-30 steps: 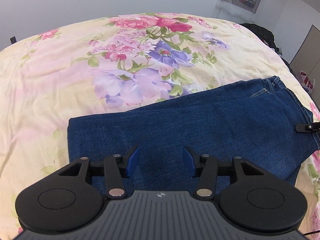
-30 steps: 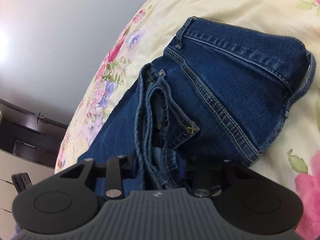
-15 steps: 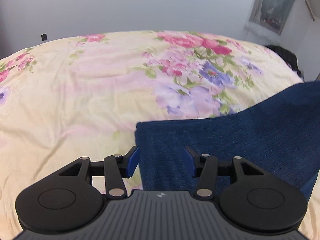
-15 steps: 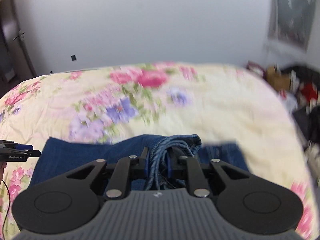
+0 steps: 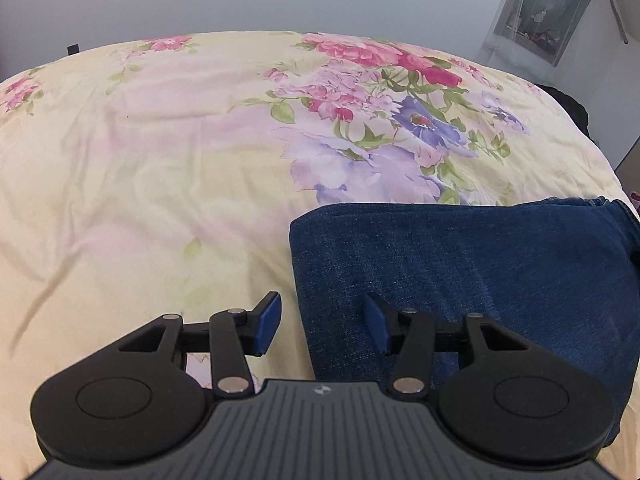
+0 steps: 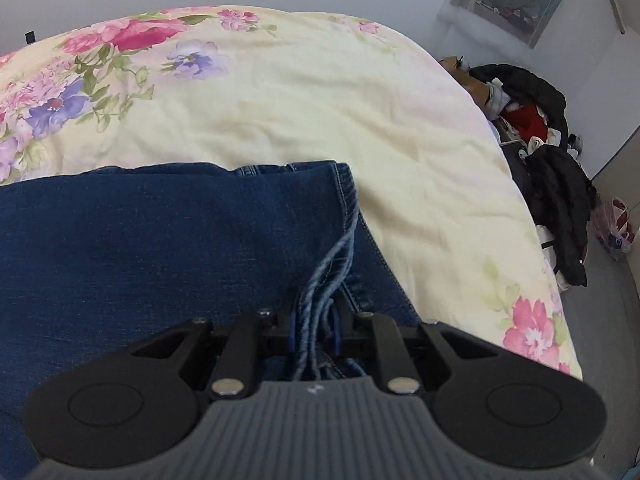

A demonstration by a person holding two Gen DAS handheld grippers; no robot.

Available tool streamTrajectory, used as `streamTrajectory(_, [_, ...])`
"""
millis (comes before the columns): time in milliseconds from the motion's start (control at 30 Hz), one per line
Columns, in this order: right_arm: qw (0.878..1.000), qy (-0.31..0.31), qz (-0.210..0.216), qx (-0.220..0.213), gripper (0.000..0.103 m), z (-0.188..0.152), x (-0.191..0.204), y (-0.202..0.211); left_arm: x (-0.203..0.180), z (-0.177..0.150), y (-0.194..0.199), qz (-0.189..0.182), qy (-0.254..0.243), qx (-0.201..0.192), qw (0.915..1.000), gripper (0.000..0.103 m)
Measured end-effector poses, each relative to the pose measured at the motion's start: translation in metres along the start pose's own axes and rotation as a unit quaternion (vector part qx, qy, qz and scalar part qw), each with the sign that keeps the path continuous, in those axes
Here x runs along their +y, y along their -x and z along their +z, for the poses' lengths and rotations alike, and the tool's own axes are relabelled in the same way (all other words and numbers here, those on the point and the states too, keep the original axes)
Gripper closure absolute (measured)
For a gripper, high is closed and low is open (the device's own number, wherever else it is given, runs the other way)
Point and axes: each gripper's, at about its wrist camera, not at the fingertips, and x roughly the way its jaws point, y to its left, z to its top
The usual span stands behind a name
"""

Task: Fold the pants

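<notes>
Dark blue jeans (image 5: 460, 272) lie folded on the bed, filling the lower right of the left wrist view. My left gripper (image 5: 320, 322) is open and straddles their left folded edge: one blue pad (image 5: 267, 322) is over the bedcover, the other over denim. In the right wrist view the jeans (image 6: 160, 240) spread across the left and middle. My right gripper (image 6: 314, 332) is shut on a bunched, stitched edge of the denim (image 6: 332, 276), which runs up out of the jaws. The pads themselves are mostly hidden by the cloth.
A cream bedcover with pink and purple flowers (image 5: 160, 160) lies under everything. The bed's right edge curves down to the floor, where a pile of dark and red clothes (image 6: 540, 140) and a bag (image 6: 614, 228) sit. A grey wall stands behind.
My right gripper closed on the denim edge, rolled upright and rose with it. My left gripper slid left from over the jeans to their folded edge, still open.
</notes>
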Motion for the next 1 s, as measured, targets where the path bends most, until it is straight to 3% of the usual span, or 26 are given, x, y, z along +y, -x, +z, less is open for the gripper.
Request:
streamTrajectory(133, [0.999, 0.024, -0.017, -0.012, 0.093, 0.010, 0.010, 0.011, 0.002, 0.003, -0.003, -0.006, 0.004, -0.001, 1.0000, 0.046])
streamTrajectory(300, [0.990, 0.078, -0.030, -0.115, 0.094, 0.027, 0.024, 0.066, 0.002, 0.003, -0.008, -0.004, 0.000, -0.005, 1.0000, 0.046])
streamTrajectory(367, [0.990, 0.081, -0.040, -0.108, 0.094, 0.031, 0.020, 0.061, 0.000, 0.001, -0.013, -0.001, -0.001, -0.003, 1.0000, 0.046])
streamTrajectory(533, [0.994, 0.073, -0.053, -0.062, 0.094, 0.013, 0.014, 0.004, -0.003, -0.003, -0.019, 0.005, 0.010, -0.007, 0.9999, 0.046])
streamTrajectory(667, [0.994, 0.055, -0.066, -0.066, 0.089, 0.001, 0.008, -0.017, -0.007, -0.002, -0.019, 0.012, 0.001, -0.010, 0.9999, 0.046])
streamTrajectory(800, [0.995, 0.016, -0.062, -0.071, 0.086, 0.001, -0.018, 0.001, -0.007, 0.002, -0.009, 0.008, 0.002, -0.017, 0.9998, 0.046])
streamTrajectory(867, [0.995, 0.002, -0.067, -0.078, 0.078, -0.002, -0.032, 0.020, -0.009, 0.004, -0.003, 0.011, -0.005, -0.026, 0.9996, 0.046])
streamTrajectory(1000, [0.994, -0.082, -0.007, -0.074, 0.071, -0.016, -0.058, 0.052, -0.010, 0.004, 0.008, 0.012, -0.006, -0.036, 0.9992, 0.046])
